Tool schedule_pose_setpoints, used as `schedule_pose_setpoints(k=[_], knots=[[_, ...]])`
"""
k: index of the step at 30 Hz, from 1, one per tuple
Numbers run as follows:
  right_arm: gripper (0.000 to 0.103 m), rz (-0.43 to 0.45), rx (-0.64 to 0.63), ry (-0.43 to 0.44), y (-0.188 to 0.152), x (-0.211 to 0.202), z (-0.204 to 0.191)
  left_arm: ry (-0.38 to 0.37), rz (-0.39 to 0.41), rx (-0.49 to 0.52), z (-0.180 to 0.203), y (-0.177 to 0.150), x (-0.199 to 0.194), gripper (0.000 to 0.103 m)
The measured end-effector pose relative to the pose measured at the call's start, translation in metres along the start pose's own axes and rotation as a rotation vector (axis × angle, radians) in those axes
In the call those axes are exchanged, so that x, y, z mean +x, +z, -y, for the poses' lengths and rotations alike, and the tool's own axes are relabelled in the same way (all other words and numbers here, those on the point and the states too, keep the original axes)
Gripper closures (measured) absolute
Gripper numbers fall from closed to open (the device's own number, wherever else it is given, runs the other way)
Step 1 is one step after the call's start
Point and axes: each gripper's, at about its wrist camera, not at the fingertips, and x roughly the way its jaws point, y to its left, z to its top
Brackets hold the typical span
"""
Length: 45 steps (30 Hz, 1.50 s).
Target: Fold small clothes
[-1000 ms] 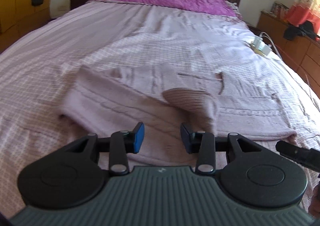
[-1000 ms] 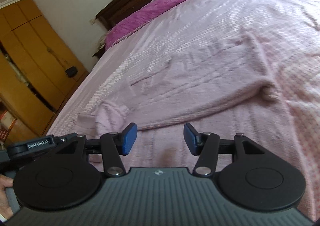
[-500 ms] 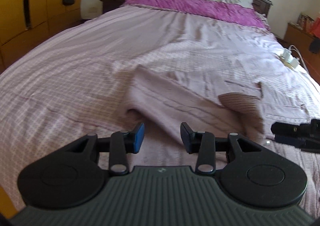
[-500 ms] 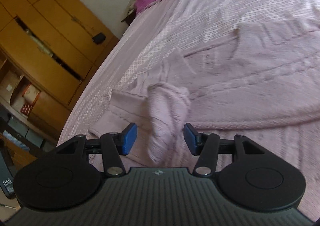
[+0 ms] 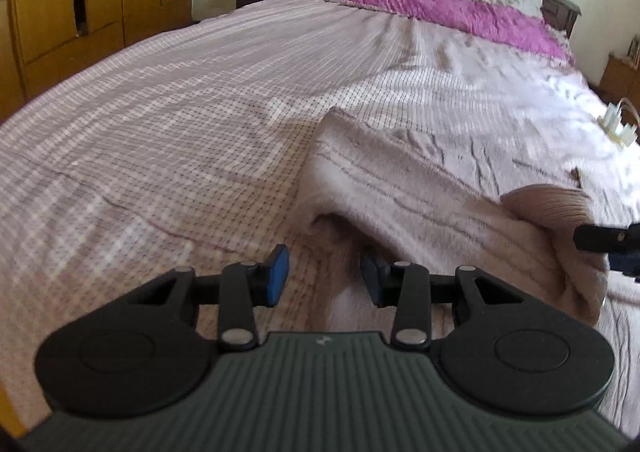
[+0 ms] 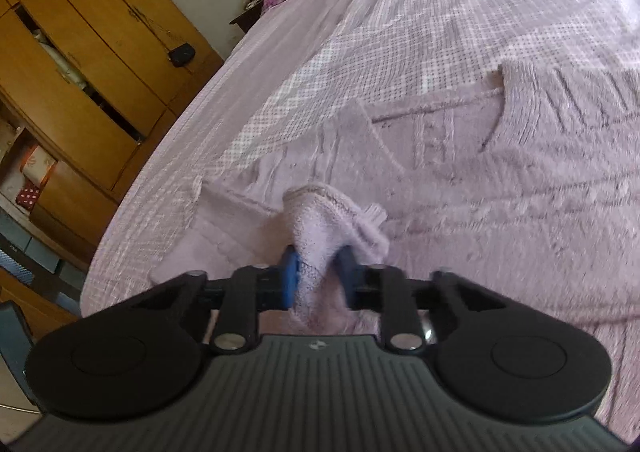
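Observation:
A pale pink knit sweater (image 5: 420, 188) lies spread on the bed, and it fills the right wrist view (image 6: 500, 180). One sleeve is folded over the body, its ribbed cuff (image 5: 548, 200) at the right. My left gripper (image 5: 323, 278) is open and empty, low over the bedspread just in front of the sweater's folded left edge. My right gripper (image 6: 318, 278) is shut on the sleeve cuff (image 6: 320, 228), which bunches up between the blue pads. The right gripper's tip also shows at the right edge of the left wrist view (image 5: 608, 242).
The bed has a pink checked bedspread (image 5: 160, 140) and a purple pillow cover (image 5: 420, 4) by the dark headboard. A wooden wardrobe (image 6: 80, 52) stands to the left with a small black bag (image 6: 182, 54) hanging on it. A white power strip (image 5: 618, 128) lies at the bed's right side.
My right gripper swung left to the sleeve cuff and closed on it. My left gripper moved left, from over the sweater to its left edge, and stayed open.

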Motion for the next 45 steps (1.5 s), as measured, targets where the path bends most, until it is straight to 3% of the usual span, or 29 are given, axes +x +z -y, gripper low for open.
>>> schedule_pose_setpoints(k=[5, 12, 16, 21, 33, 35, 37, 40, 45], knots=[[0.094, 0.065, -0.065, -0.008, 0.024, -0.008, -0.007, 0.007, 0.007, 0.001, 0.005, 0.002, 0.011, 0.062], [0.094, 0.286, -0.141, 0.016, 0.068, -0.059, -0.021, 0.023, 0.013, 0.03, 0.007, -0.006, 0.017, 0.062], [0.094, 0.386, -0.183, -0.019, 0.077, -0.089, -0.013, 0.033, 0.013, 0.041, 0.008, -0.007, 0.018, 0.058], [0.094, 0.352, -0.155, -0.065, 0.063, -0.089, 0.024, 0.043, 0.016, 0.053, 0.013, -0.008, 0.02, 0.058], [0.092, 0.254, -0.073, -0.172, -0.003, -0.042, 0.112, 0.067, 0.013, 0.095, 0.023, -0.009, 0.018, 0.057], [0.087, 0.241, -0.05, -0.195, -0.009, -0.041, 0.119, 0.059, 0.009, 0.095, 0.023, -0.006, 0.015, 0.059], [0.069, 0.254, -0.028, -0.214, -0.016, -0.048, 0.122, 0.048, 0.014, 0.088, 0.024, -0.004, 0.008, 0.059], [0.049, 0.288, -0.019, -0.259, -0.022, -0.058, 0.123, 0.034, 0.044, 0.086, 0.026, -0.001, -0.005, 0.059], [0.046, 0.356, -0.052, -0.29, -0.029, -0.078, 0.102, 0.007, 0.097, 0.093, 0.035, 0.01, -0.023, 0.059]])
